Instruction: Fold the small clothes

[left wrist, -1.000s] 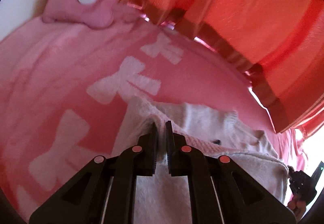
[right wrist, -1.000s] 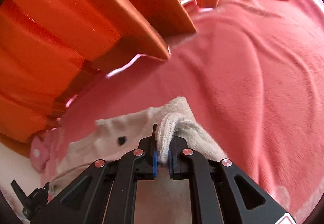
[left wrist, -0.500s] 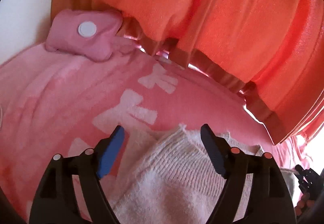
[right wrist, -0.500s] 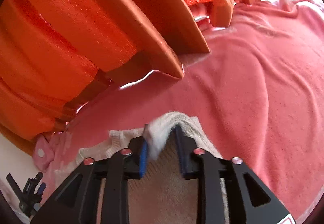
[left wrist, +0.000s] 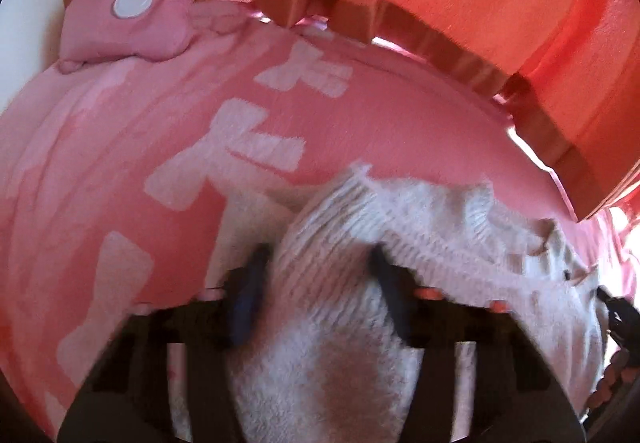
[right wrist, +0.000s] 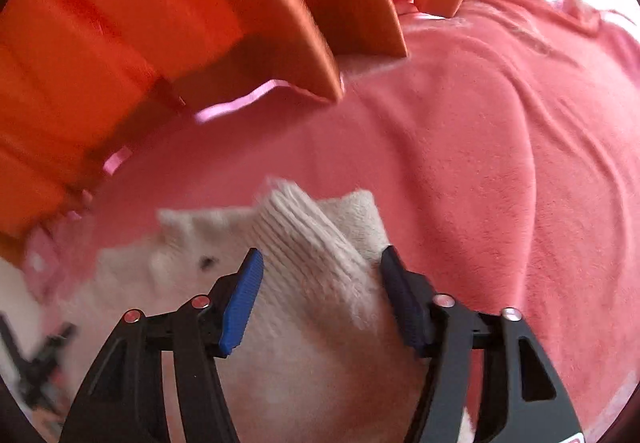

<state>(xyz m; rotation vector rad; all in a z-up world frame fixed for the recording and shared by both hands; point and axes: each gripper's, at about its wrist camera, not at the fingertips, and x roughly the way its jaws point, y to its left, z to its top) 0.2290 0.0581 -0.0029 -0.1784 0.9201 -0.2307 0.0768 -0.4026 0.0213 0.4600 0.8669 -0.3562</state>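
Both tools stand over the cream knit garment [right wrist: 320,275] on the pink blanket [right wrist: 500,171]. Left tool [left wrist: 316,283] and right tool [right wrist: 320,287] have just been closing, jaws still parted around raised folds; whether pads press is unclear. Orange curtains [right wrist: 140,23] hang beyond.

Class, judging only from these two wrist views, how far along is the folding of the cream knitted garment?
Done: cream knitted garment has a fold bunched on the pink blanket. In hand: left hand-held gripper and right hand-held gripper, jaws just closing, straddle that fold. Left: flattening, finishing.
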